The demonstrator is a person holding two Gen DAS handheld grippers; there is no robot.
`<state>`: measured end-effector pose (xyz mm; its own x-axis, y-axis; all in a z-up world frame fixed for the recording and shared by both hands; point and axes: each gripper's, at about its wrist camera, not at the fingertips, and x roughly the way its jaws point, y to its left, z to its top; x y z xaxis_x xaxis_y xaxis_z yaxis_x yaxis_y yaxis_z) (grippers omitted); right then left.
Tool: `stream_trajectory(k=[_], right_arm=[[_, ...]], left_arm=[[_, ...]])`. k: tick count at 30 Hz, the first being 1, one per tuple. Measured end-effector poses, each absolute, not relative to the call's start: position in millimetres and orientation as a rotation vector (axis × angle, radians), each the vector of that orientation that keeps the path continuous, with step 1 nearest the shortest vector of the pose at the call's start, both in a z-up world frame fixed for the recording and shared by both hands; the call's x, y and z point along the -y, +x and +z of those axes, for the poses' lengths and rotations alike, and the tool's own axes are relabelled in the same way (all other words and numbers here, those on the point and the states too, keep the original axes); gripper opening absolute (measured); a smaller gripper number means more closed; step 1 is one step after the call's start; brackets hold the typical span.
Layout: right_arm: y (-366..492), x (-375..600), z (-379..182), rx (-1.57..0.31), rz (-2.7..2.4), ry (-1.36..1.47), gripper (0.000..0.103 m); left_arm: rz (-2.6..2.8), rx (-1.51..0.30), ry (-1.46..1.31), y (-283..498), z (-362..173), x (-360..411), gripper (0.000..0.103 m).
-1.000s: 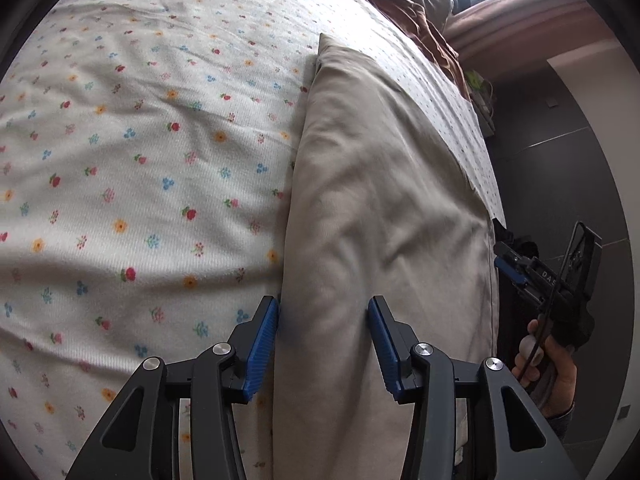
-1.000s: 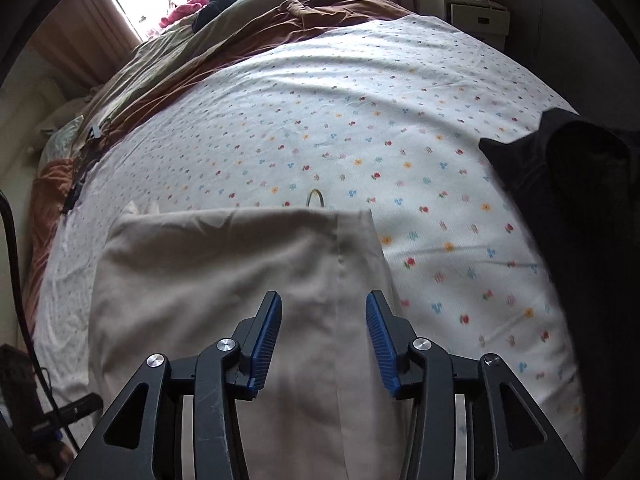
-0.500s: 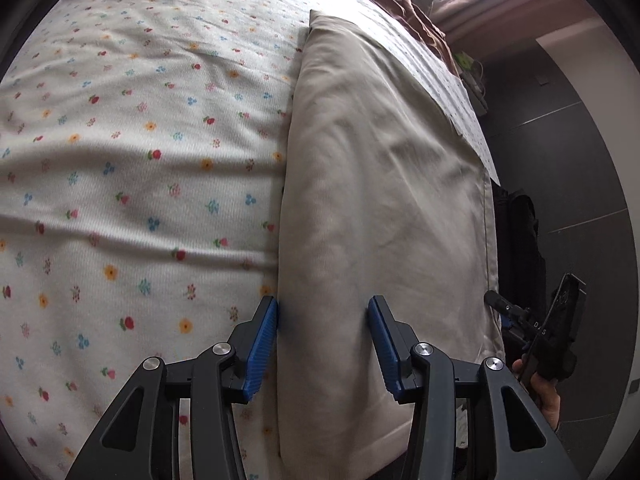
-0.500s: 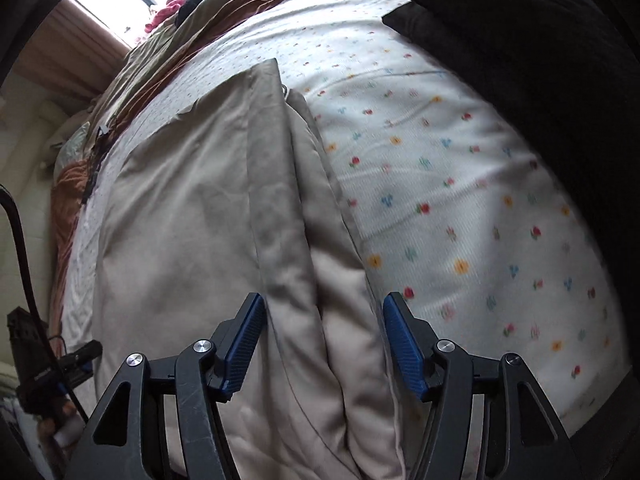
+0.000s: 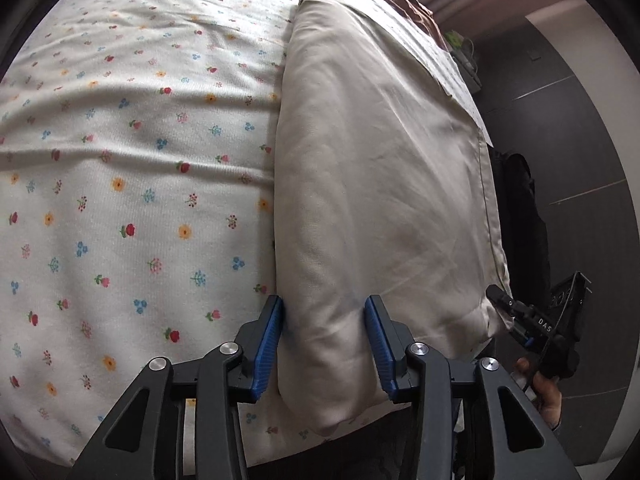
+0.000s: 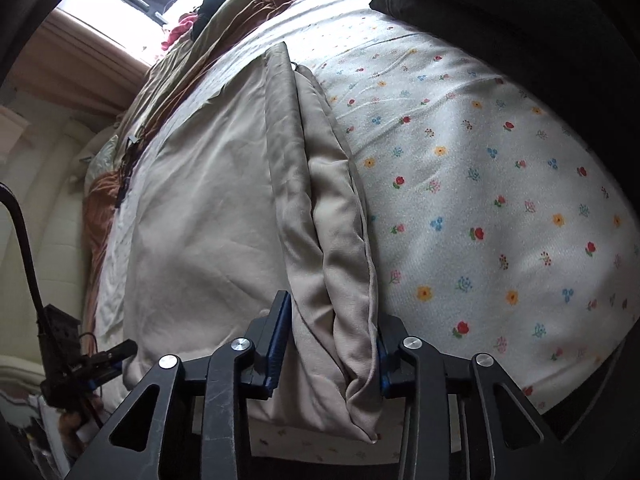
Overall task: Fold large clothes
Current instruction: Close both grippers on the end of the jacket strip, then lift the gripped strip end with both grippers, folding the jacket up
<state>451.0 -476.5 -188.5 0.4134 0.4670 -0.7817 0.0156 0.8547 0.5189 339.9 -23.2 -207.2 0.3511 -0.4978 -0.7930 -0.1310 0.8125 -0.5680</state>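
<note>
A large beige garment (image 5: 380, 160) lies folded lengthwise on the flowered bed sheet (image 5: 140, 160), its near end at the bed's front edge. My left gripper (image 5: 324, 344) straddles the garment's rounded left fold. Its jaws are closing and the blue pads press the fabric from both sides. In the right wrist view the same garment (image 6: 208, 220) shows its stacked layer edges on the right. My right gripper (image 6: 330, 344) is closing on those layers, which fill the gap between its pads. The right gripper (image 5: 504, 304) also shows at the garment's near right corner, a hand (image 5: 548, 392) holding it.
Dark clothing (image 6: 520, 20) is piled at the sheet's far right. A rumpled brown blanket (image 6: 224, 52) and more clothes lie at the head of the bed under a bright window. The left gripper's body (image 6: 92, 364) shows low on the left. Dark floor (image 5: 580, 140) borders the bed.
Both grippers slid toward the garment's near end. The right one swung from the flat top onto the layered right edge, opened wider, then narrowed on it. The left jaws narrowed slightly.
</note>
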Motion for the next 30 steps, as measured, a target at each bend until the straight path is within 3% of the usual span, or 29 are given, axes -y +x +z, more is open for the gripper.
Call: stream_trajectory(k=[8, 19, 21, 25, 27, 30], right_arm=[[434, 467, -180, -1.102, 0.354, 0.525, 0.024], [422, 453, -180, -1.162, 0.353, 0.458, 0.022], [431, 461, -183, -1.178, 0.313, 0.456, 0.03], [461, 473, -183, -1.165, 0.25, 0.46, 0.06], [479, 473, -182, -1.154, 0.267, 0.475, 0.06], [504, 471, -181, -1.141, 0.3, 0.48, 0.06]], left_arm=[[-0.28, -1.198, -0.574, 343, -197, 20, 0.02], [-0.309, -1.195, -0.553, 358, -181, 13, 0.016], [-0.308, -1.21, -0.546, 368, -183, 18, 0.02], [-0.247, -1.28, -0.564, 392, -202, 15, 0.036], [-0.247, -1.25, -0.585, 406, -205, 10, 0.044], [-0.246, -1.226, -0.586, 430, -207, 6, 0.044]])
